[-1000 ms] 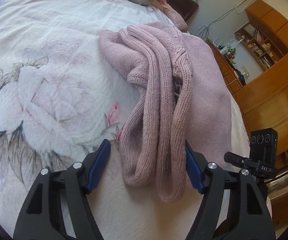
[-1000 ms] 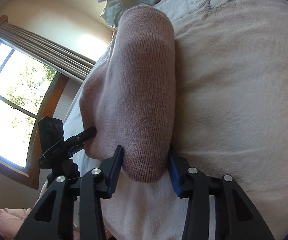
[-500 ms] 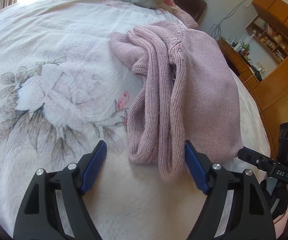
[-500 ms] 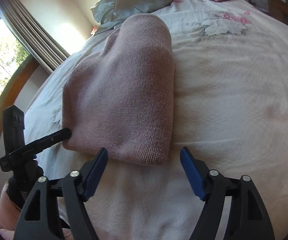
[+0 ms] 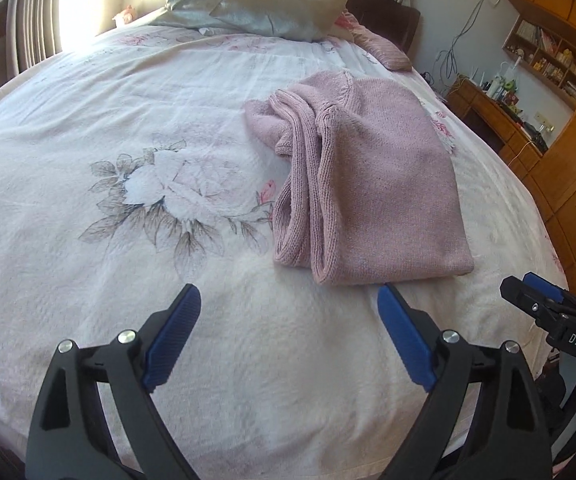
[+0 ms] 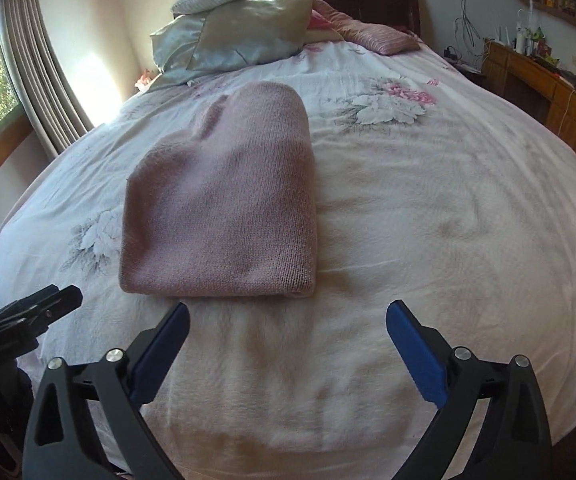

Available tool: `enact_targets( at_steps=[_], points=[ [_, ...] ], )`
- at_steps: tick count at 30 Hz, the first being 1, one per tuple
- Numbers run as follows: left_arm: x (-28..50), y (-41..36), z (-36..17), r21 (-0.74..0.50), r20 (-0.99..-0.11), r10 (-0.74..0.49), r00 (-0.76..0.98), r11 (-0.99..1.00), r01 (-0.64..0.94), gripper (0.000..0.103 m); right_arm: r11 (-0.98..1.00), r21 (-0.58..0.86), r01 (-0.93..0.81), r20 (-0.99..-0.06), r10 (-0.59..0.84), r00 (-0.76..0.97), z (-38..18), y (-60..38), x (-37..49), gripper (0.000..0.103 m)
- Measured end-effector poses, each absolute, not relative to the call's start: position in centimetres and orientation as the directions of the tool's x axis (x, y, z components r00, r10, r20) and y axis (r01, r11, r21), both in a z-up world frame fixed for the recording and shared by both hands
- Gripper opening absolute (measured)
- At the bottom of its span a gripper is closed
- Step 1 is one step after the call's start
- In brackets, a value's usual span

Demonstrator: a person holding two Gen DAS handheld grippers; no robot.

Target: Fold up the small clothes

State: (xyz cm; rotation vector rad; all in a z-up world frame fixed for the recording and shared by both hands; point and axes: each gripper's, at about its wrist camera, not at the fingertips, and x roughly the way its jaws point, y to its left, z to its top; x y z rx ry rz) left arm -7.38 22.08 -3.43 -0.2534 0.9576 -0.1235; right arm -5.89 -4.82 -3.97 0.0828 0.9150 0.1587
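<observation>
On the bed's white floral cover (image 5: 168, 240) we see the pink knit sweater (image 5: 371, 200) lying folded, just ahead of both tools, touching neither. Left gripper (image 5: 288, 320) is spread wide w/ nothing between its blue pads; right gripper (image 6: 288, 328) likewise. Left view shows the ribbed sleeve folds bunched along the sweater's left edge; right view shows only a smooth folded face. Left view also catches "DAS" on the other tool's black body.

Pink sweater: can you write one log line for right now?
pink sweater folded, lying on bed | left gripper open, clear | right gripper open, clear
</observation>
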Motion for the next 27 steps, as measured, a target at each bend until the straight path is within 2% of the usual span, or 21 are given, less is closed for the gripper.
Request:
enact_targets(
  at_steps=[10,27],
  points=[
    [-10.3,21.4,-0.3,-0.208,-0.777,-0.155,0.61,0.978,-0.017,0.092,0.993,0.062,-0.1,-0.748,0.112,0.654,-0.3,-2.9,-9.1,0.099],
    [-13.6,20.3,2.5,-0.143,-0.755,-0.104,0.648,0.99,-0.008,0.093,0.994,0.034,-0.103,-0.753,0.093,0.651,0.9,-1.7,-11.7,0.099]
  ],
)
